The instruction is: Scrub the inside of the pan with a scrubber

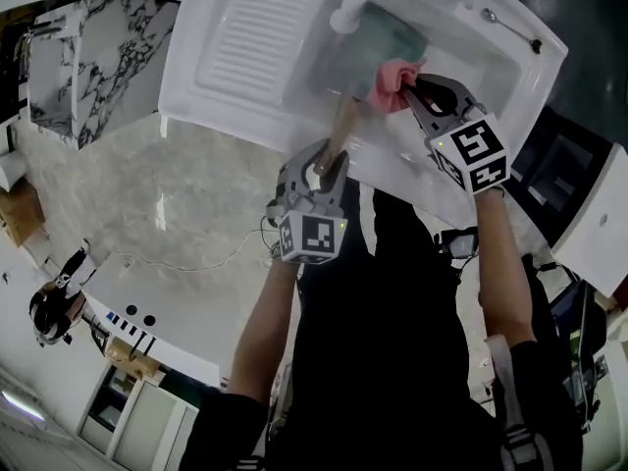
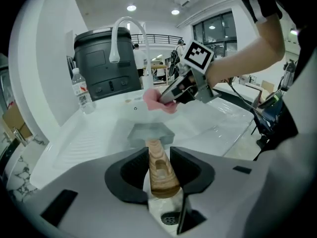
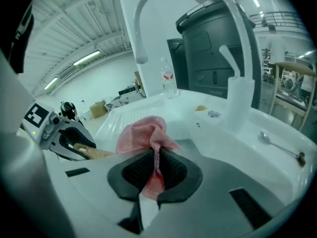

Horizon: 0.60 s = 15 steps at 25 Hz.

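A grey square pan (image 2: 151, 132) with a wooden handle (image 2: 161, 170) sits in the white sink (image 1: 245, 96). My left gripper (image 1: 332, 165) is shut on that handle (image 1: 343, 130), its jaws pressing both sides, as the left gripper view (image 2: 161, 168) shows. My right gripper (image 1: 417, 91) is shut on a pink mesh scrubber (image 1: 391, 84), holding it over the pan (image 1: 378, 52). In the right gripper view the scrubber (image 3: 143, 133) bunches up above the jaws of the right gripper (image 3: 156, 170). It hangs just above the pan's far rim in the left gripper view (image 2: 158, 100).
A white faucet (image 2: 121, 33) arches over the basin. A spoon (image 3: 280, 145) lies on the sink's right ledge. A water bottle (image 2: 81, 90) and a black bin (image 2: 106, 63) stand behind the sink. The ribbed drainboard (image 1: 250, 27) lies to the left.
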Tool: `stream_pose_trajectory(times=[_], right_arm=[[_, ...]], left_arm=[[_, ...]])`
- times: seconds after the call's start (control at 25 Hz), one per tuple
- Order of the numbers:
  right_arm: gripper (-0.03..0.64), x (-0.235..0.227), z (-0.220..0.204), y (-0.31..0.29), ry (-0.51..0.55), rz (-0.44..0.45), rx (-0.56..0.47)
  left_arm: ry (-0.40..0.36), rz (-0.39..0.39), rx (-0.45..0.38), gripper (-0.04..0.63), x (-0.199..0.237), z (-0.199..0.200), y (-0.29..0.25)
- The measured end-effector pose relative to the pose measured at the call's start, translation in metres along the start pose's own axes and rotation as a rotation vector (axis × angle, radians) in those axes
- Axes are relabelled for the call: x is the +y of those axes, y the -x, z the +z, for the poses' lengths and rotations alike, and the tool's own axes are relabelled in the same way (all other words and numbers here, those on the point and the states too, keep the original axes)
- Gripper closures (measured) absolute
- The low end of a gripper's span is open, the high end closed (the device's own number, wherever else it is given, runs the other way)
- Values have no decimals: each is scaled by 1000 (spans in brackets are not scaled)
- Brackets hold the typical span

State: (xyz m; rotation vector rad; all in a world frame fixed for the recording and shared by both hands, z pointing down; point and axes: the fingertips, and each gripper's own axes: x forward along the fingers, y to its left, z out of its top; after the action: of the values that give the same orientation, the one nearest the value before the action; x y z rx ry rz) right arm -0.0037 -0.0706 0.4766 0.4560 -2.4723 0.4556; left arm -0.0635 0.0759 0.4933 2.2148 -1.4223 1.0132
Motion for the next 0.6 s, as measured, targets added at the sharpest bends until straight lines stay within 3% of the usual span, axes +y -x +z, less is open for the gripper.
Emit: stream_pose_trajectory(times=[0.4,0.6], right_arm=[[577,-2,-35,-91,190,48,130],[574,1,-45,-121,332,123,220]], left_arm=[[-4,11,30,443,-2,3,-1],[-34,8,49,443,-2,6,0]])
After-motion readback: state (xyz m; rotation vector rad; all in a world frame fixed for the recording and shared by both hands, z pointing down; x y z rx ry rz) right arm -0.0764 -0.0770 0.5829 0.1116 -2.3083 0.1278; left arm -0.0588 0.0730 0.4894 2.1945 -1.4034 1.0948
